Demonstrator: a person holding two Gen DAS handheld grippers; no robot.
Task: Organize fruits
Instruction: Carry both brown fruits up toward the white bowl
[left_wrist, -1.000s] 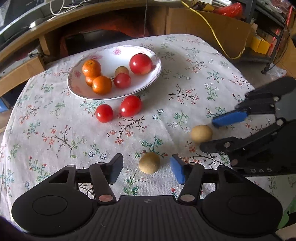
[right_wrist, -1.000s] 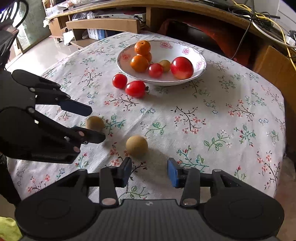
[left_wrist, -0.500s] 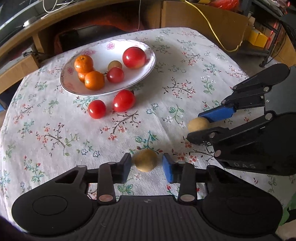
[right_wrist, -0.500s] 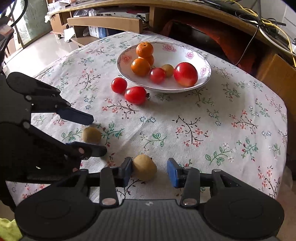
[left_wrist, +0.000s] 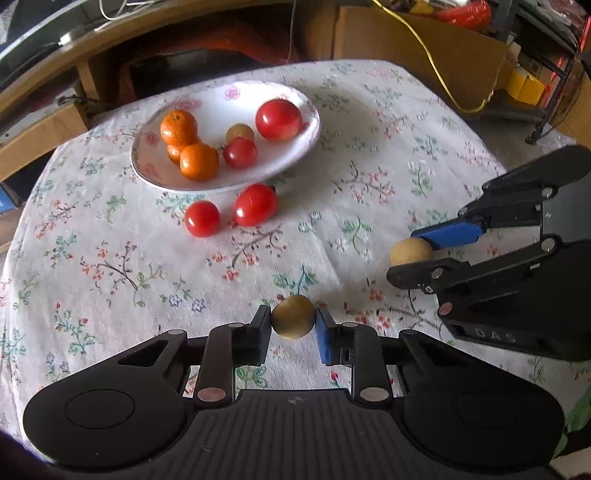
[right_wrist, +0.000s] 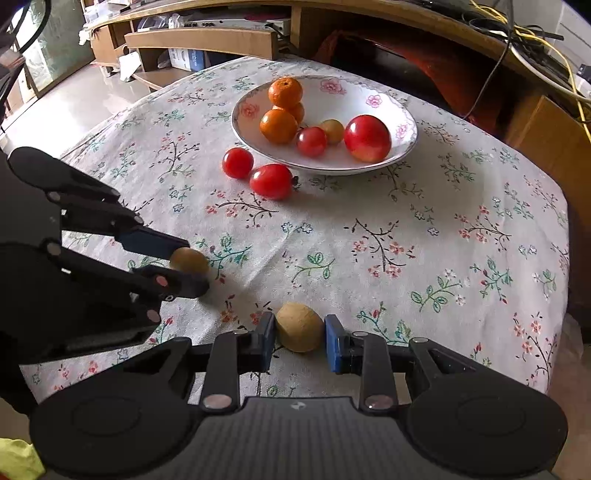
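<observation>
On the near part of the flowered tablecloth (left_wrist: 110, 258), two small tan round fruits, possibly longans, each sit between the pads of a gripper. The left gripper (left_wrist: 293, 325) has its jaws drawn in on the nearer tan fruit (left_wrist: 293, 316): the black pad touches its left flank, the blue pad its right, and the fruit sits right at the fingertips, its far half sticking out past them. From the right wrist view this same pair shows from the side, the fruit (right_wrist: 189, 260) caught between the upper and lower finger, low over the cloth.

The right gripper (right_wrist: 300, 332) is closing its jaws around the second tan fruit (right_wrist: 299, 327). The left pad meets the fruit's side; on the right the blue pad is at its edge, and whether it presses cannot quite be told. This fruit rests on the cloth, also at the very tips. In the left wrist view it (left_wrist: 410, 251) peeks out between the right gripper's blue upper pad and black lower finger.

Farther back stands a white floral bowl (left_wrist: 306, 140) holding three mandarins (left_wrist: 199, 161), a red apple (left_wrist: 279, 119), a small tomato (left_wrist: 240, 152) and one more tan fruit (left_wrist: 240, 131). Two tomatoes (left_wrist: 255, 204) lie on the cloth just beside the bowl's near rim, close together, well apart from both grippers.
</observation>
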